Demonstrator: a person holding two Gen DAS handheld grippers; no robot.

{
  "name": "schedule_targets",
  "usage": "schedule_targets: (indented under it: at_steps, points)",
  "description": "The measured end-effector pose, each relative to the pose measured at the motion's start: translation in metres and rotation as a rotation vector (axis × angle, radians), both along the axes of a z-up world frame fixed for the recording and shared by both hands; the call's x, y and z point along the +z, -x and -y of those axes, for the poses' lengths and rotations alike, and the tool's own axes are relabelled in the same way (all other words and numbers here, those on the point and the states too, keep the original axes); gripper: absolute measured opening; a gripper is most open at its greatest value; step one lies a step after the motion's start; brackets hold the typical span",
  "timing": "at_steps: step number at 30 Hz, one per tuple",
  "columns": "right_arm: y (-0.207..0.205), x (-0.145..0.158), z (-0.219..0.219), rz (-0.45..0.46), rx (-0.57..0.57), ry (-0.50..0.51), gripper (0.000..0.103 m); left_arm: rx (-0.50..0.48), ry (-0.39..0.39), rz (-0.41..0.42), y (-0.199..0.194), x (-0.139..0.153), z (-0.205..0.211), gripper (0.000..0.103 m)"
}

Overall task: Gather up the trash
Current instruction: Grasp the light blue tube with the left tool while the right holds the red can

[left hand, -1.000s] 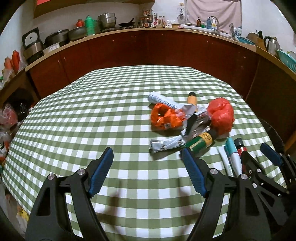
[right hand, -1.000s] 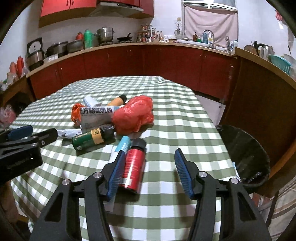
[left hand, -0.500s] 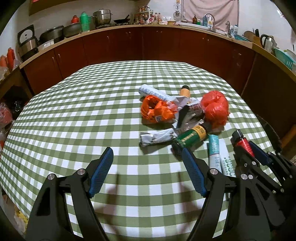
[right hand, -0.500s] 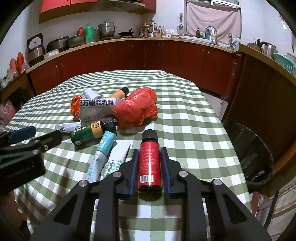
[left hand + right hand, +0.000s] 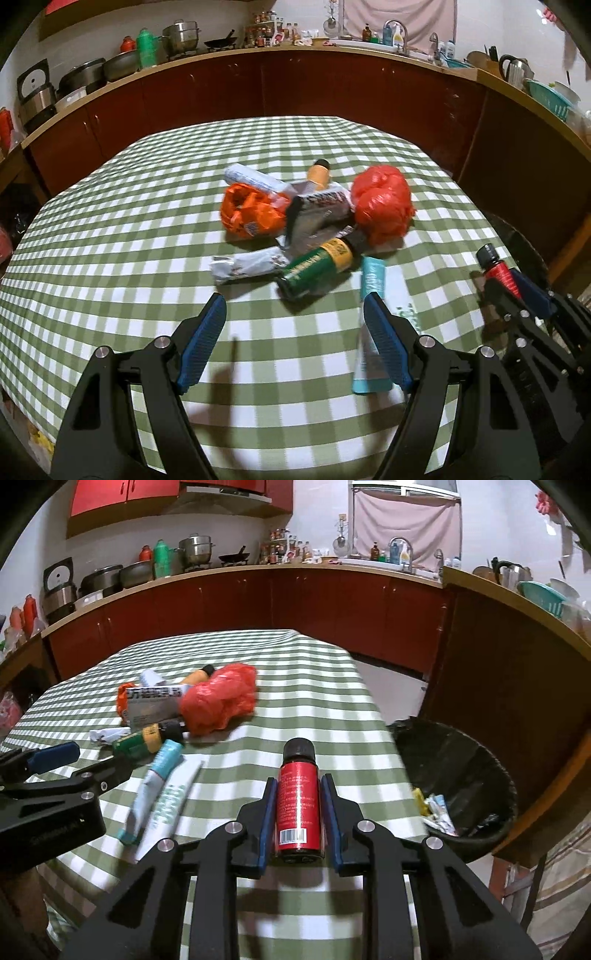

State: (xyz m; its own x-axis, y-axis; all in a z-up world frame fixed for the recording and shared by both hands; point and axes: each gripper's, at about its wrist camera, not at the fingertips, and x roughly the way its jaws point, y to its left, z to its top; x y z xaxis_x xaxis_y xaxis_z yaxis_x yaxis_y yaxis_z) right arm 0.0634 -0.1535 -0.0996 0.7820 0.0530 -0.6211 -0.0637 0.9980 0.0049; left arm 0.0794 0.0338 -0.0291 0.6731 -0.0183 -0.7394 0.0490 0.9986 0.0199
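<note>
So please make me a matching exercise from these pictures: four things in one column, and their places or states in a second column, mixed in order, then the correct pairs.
Things:
1. red bottle
2. green bottle
3. red plastic bag
4. black bin

Places or states:
A. stands on the floor beside the table, with scraps inside
B. crumpled on the tablecloth, at the right end of the trash pile
C. clamped between the jaws of the right gripper
D. lies on its side on the tablecloth, next to a blue tube

Right pairs: 1-C, 2-D, 3-B, 4-A
</note>
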Motion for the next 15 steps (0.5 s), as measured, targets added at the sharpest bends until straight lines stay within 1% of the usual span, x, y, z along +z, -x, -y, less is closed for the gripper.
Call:
schedule_targets:
  at_steps: [4, 8, 10, 13, 15]
  points:
    - [0.003, -0.001, 0.014, 0.003, -0.022, -0.004, 0.025, -0.012, 0.011, -0.011, -0.002, -0.004, 0.007, 0.075]
    - [0.003, -0.003, 0.021, 0.000, -0.032, -0.011, 0.025, -0.024, -0.012, -0.005, -0.003, -0.007, 0.013, 0.075]
    - [0.003, -0.003, 0.023, 0.000, -0.032, -0.016, 0.025, -0.034, -0.020, -0.009, -0.002, -0.011, 0.017, 0.073]
    - [0.003, -0.004, 0.023, 0.000, -0.032, -0.014, 0.025, -0.056, -0.030, -0.012, -0.001, -0.016, 0.023, 0.065]
    - [0.003, -0.004, 0.023, -0.001, -0.032, -0.017, 0.025, -0.067, -0.040, -0.012, -0.001, -0.019, 0.027, 0.054]
